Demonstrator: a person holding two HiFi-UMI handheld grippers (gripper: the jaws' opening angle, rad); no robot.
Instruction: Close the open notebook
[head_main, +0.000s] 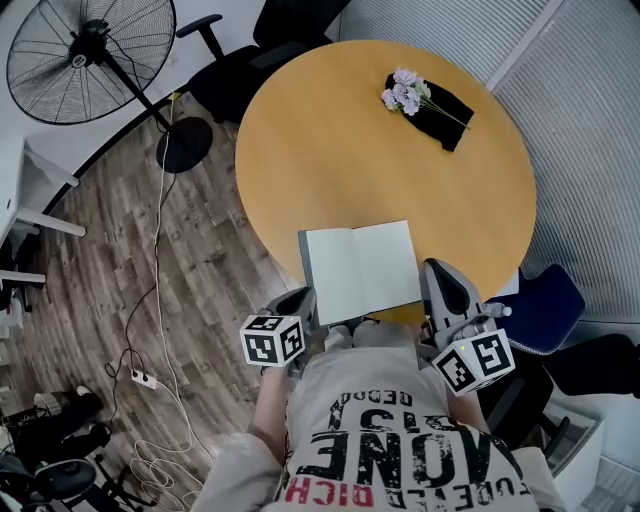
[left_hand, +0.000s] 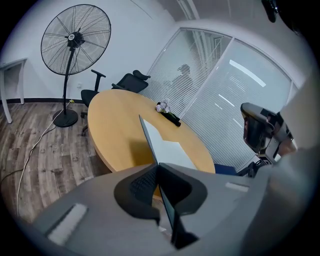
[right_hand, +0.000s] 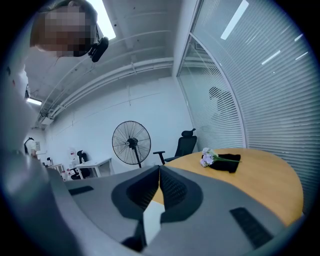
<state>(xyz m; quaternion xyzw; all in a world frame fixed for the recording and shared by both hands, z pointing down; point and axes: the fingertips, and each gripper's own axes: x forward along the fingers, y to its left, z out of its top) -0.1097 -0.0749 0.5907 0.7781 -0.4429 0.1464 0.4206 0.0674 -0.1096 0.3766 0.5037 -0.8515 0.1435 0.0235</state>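
The open notebook lies white-paged at the near edge of the round wooden table. My left gripper is at the notebook's near left corner, shut on the left cover. In the left gripper view that cover runs edge-on out of the closed left gripper, tilted up off the table. My right gripper sits just beside the notebook's right edge. In the right gripper view the right gripper is shut, its jaws meeting at the tips; only a pale patch shows behind them.
A bunch of pale flowers lies on a black object at the table's far right. A standing fan and black office chairs stand beyond the table. A blue chair is at the right; cables run across the wooden floor.
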